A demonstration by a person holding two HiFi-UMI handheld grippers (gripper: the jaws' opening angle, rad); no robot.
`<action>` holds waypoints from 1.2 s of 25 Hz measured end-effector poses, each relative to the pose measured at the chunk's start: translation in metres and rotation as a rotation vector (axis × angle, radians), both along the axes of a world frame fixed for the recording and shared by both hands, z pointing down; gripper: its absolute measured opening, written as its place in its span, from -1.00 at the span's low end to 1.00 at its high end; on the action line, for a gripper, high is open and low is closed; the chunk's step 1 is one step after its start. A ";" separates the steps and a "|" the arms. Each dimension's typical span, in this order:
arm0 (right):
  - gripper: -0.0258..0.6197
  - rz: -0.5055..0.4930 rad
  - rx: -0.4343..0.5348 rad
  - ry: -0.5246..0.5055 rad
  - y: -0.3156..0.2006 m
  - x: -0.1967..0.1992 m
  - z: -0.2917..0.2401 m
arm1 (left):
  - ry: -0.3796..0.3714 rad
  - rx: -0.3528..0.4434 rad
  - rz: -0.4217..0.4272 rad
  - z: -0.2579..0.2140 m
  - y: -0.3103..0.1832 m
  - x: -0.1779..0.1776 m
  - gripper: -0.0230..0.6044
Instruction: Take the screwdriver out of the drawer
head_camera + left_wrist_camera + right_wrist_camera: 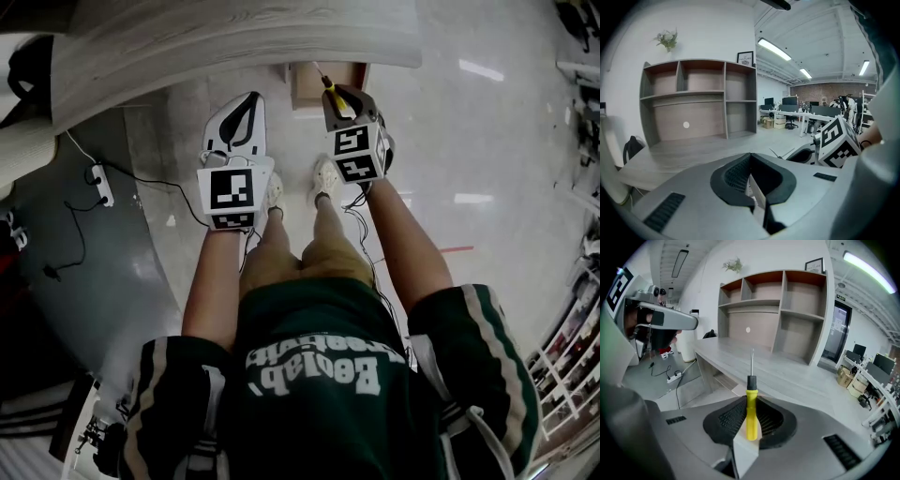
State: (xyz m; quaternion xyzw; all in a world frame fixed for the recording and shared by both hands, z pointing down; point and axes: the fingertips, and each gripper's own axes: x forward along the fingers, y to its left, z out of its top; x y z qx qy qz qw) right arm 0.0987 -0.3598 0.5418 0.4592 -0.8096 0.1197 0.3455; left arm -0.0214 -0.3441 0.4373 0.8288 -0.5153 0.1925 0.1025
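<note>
The right gripper (751, 400) has the screwdriver (751, 414). Its jaws are clamped on the yellow handle from both sides. The black collar and the thin metal shaft stick straight out past the jaw tips, in line with the gripper. So the tool is out of the drawer and in the air, off the near edge of the table (792, 378), touching nothing but the pads.

From the head view, the yellow handle shows against the drawer (317, 84), which stands open under the table's near edge. The person stands on the pale floor just in front of it.

The left gripper (750, 156) is beside the right one, also short of the table's near edge. Its dark pads meet at the tips, so those jaws are closed, and nothing sits between them. Its own view catches the right gripper's marker cube (836, 143) just off to the side.

Along the table's far edge stands an open shelf unit (787, 317) of grey and brown compartments. On top of it are a small plant (733, 264) and a framed picture (814, 264). On the grey floor past the table's left end lies a white power strip (101, 185) with black cables trailing from it.
</note>
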 end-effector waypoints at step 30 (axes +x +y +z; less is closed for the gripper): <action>-0.67 -0.043 0.318 -0.181 0.044 -0.027 -0.299 | 0.033 0.251 0.008 -0.228 0.028 -0.012 -0.87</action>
